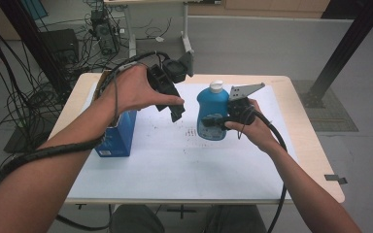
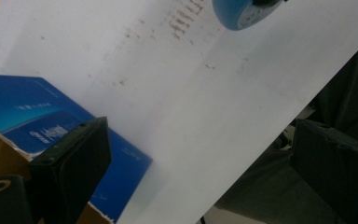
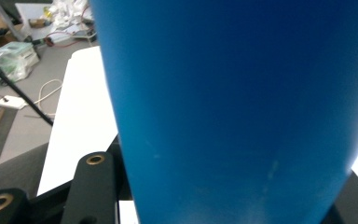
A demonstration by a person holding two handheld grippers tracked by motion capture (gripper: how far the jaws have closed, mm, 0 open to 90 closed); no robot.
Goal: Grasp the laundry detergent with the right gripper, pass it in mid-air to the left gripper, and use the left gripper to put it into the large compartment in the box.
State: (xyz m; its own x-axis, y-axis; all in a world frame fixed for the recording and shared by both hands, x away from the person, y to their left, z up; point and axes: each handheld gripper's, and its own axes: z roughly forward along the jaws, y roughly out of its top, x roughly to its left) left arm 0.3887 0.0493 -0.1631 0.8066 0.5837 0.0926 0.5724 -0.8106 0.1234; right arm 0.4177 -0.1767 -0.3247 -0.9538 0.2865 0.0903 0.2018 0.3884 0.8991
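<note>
Blue bottle (image 1: 211, 112): held upright with its white cap (image 1: 216, 86) on top, lifted clear of the white sheet (image 1: 175, 160); it is seen to the right of the blue box and well apart from it.
Right gripper (image 1: 218, 120): closed on the blue bottle from the bottle's right side, low on its body; in the right gripper view the blue wall (image 3: 242, 112) is pressed between the black jaws.
Left gripper (image 1: 175, 109): held above the blue box's right edge, pointed down toward the sheet; its jaws are kept wide apart with nothing between them.
Blue box (image 1: 119, 136): placed on the sheet at the counter's (image 1: 311, 145) left part, below the left hand (image 1: 131, 90); its blue face (image 2: 51, 126) is seen behind one jaw in the left gripper view.
Dark marks (image 1: 190, 132): printed on the sheet between the blue box and the bottle.
</note>
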